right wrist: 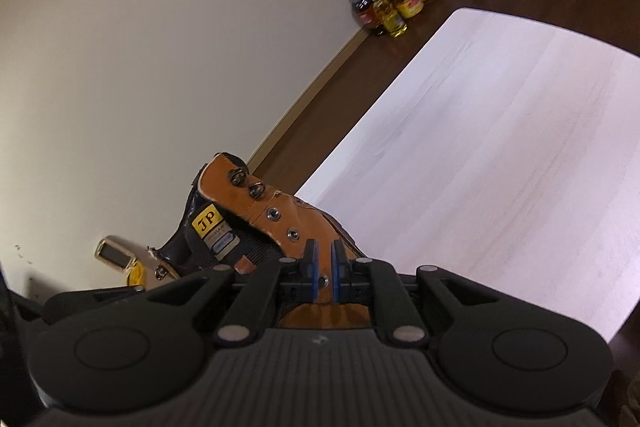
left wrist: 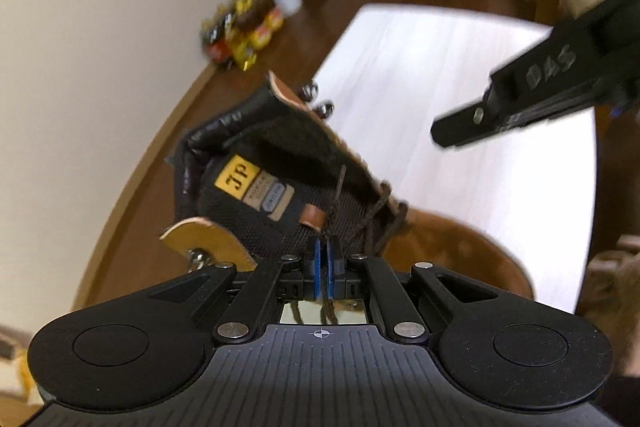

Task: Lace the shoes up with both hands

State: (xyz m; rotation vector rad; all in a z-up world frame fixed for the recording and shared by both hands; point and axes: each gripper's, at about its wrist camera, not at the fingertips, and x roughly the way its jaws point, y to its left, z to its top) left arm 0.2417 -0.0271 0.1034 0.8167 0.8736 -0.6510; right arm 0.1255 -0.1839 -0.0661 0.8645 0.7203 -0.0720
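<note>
A tan leather boot (left wrist: 280,183) with a black mesh tongue, a yellow tongue label and metal lace hooks sits at the near edge of the white table (left wrist: 440,75). The left gripper (left wrist: 325,251) pinches its dark brown lace (left wrist: 334,215) between closed jaws. The right gripper (right wrist: 323,259), jaws slightly parted and empty, hovers over the boot's eyelet flap.

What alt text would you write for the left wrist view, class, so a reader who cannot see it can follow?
The left gripper, jaws shut, pinches a dark brown lace running from a tan boot whose tongue bears a yellow label. The boot sits at the edge of a white table, and the right gripper reaches in from the upper right.
</note>
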